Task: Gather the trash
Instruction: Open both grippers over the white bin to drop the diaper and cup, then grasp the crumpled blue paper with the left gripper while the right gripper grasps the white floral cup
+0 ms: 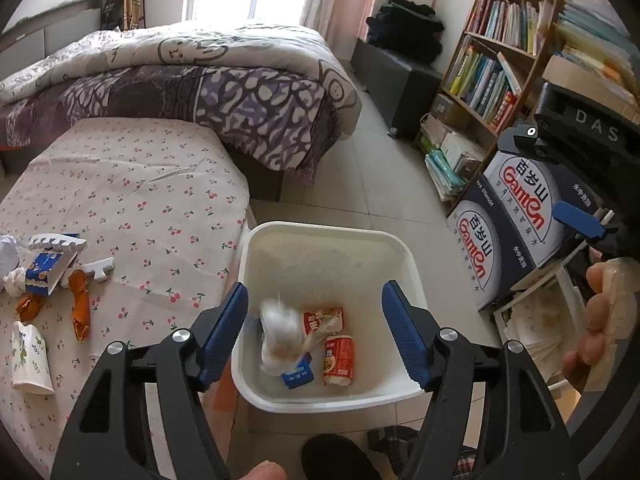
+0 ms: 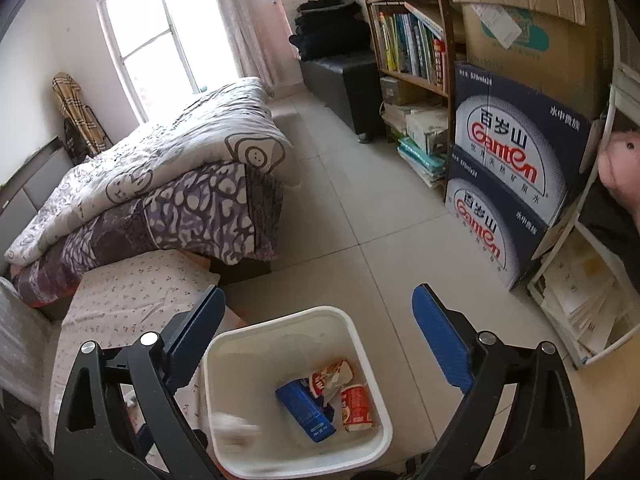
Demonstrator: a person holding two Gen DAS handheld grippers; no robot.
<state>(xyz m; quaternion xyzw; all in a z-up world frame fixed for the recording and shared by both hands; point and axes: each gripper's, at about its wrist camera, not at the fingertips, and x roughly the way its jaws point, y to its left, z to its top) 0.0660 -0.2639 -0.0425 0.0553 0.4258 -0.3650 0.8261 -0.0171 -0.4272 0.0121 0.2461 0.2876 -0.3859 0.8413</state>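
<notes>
A white bin (image 1: pixel 404 264) stands on the floor beside the cloth-covered table (image 1: pixel 160 184). My left gripper (image 1: pixel 316 328) is open above the bin. A blurred white crumpled wad (image 1: pixel 280 332) is in mid-air inside the bin, over red snack wrappers (image 1: pixel 338 360) and a blue carton (image 1: pixel 298 374). My right gripper (image 2: pixel 320 340) is open and empty above the same bin (image 2: pixel 360 344), where the blue carton (image 2: pixel 306 412), red wrappers (image 2: pixel 356 408) and the blurred wad (image 2: pixel 234 426) show. More trash lies on the table: a blue-white box (image 1: pixel 46 272), orange peels (image 1: pixel 80 304), crumpled paper (image 1: pixel 14 278).
A bed with a purple quilt (image 1: pixel 200 92) stands behind the table. A bookshelf (image 1: pixel 500 52) and stacked Ganten water cartons (image 1: pixel 512 224) line the right side. A white floral cup (image 1: pixel 28 356) lies on the table. The other gripper (image 1: pixel 576 216) shows at right.
</notes>
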